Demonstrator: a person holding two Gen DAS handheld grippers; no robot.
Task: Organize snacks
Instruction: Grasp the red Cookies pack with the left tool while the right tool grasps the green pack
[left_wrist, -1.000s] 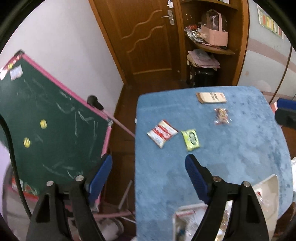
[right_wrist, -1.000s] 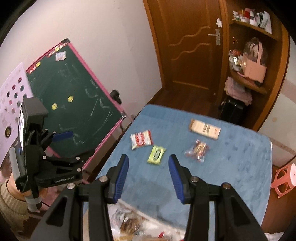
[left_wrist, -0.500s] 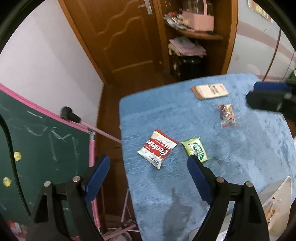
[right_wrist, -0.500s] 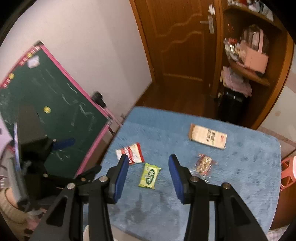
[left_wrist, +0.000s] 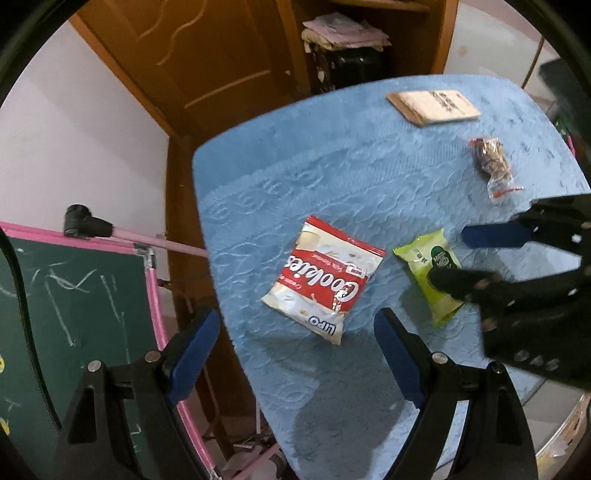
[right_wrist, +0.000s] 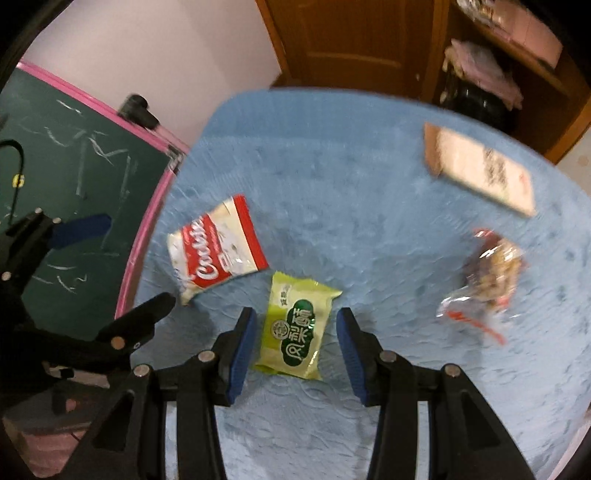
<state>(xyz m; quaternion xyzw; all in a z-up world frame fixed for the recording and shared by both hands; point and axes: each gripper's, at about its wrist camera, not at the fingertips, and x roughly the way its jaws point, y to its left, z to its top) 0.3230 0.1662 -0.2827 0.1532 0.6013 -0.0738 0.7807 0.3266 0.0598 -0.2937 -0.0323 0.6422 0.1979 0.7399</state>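
Blue embossed cloth covers the table (left_wrist: 332, 166), and 4 snacks lie spread over it, none touching another. At the near left edge sits a red-and-white foil cookie packet (left_wrist: 323, 273); just to its right lies a small green plastic-wrapped pastry (right_wrist: 297, 328); toward the far right corner rests a flat tan cardboard box (right_wrist: 480, 170), and near the right edge a clear cellophane bag of brown nut pieces (right_wrist: 491, 273). The right gripper (right_wrist: 296, 341) hangs low over the green pastry with its 2 blue pads spread wide, 1 on either side of the wrapper and not yet touching it, so I judge it is lined up to pinch the packet across its narrow width. The left gripper (left_wrist: 297, 356) hovers at the near left edge, jaws spread even wider and holding nothing, pointed toward the cookie packet, which looks like its own next pick. Soft wrappers such as these may slide on the plush cloth, so closing low and square should matter. A green chalkboard with a pink frame (left_wrist: 74, 295) stands beside the table's left edge.
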